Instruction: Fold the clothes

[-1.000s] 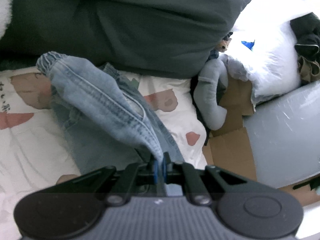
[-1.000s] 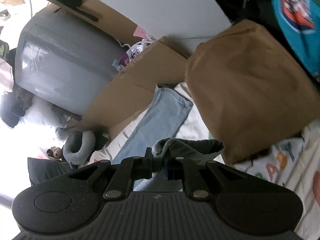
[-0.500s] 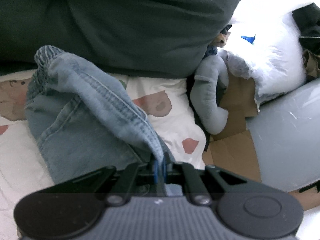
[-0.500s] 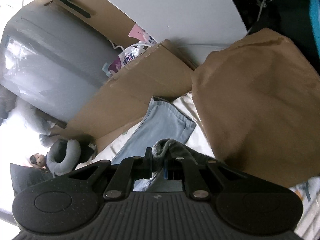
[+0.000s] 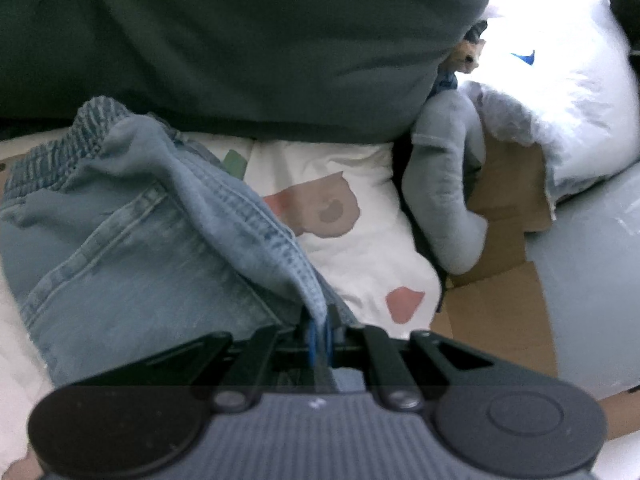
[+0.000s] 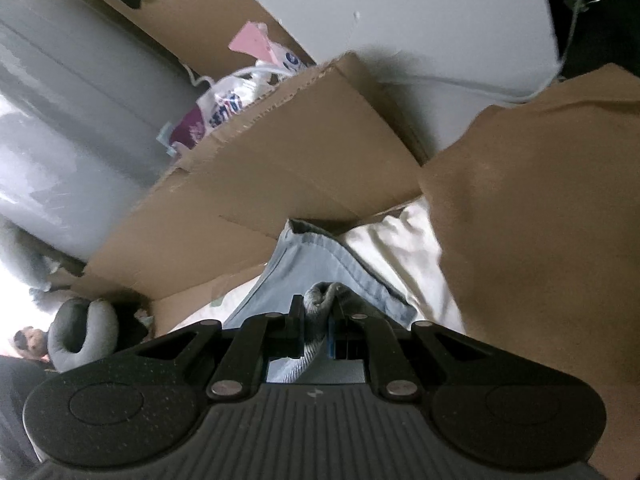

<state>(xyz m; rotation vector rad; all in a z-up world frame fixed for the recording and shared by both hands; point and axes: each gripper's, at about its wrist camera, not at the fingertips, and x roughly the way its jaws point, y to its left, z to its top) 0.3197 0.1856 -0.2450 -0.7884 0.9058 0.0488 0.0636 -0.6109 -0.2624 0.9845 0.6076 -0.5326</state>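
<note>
Pinching a fold of the blue jeans, the left gripper is closed tight on the cloth. The jeans are spread out to the left and far side of it, on a white sheet. The right gripper is closed on a bunched edge of the jeans, which are stretched away toward a cardboard box.

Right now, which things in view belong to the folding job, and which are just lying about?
Job:
- jeans
- left claw, shut on the jeans
- right claw, shut on the jeans

Lying about:
- dark pillow
- brown cushion
- neck pillow
- cardboard box
- printed bedsheet
</note>
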